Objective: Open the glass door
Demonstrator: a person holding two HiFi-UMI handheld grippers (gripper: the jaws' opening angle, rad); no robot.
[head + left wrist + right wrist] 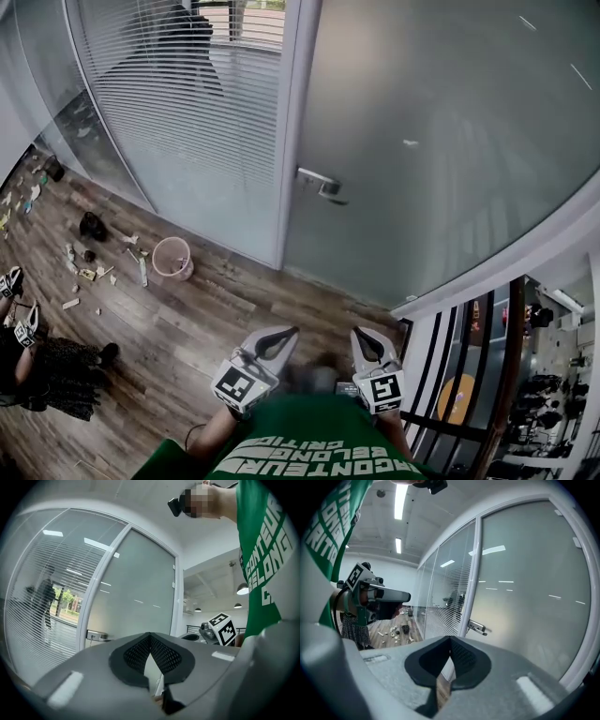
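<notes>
A person stands facing a frosted glass door (441,141) at far right, closed against its white frame (295,122), with slatted blinds (178,103) to the left. The small metal lever handle (321,184) sits on the door's left edge, well apart from both tools. The left gripper (281,336) and right gripper (366,339) are held near the person's body, each claw pressed together at the tips and holding nothing. Likely trouble: closed tips pressing a smooth lever may slide off and strike the glass. A dark figure (187,47) shows behind the blinds and could be in the door's way. A railing (469,375) close at near right leaves little room if the door swings inward.
</notes>
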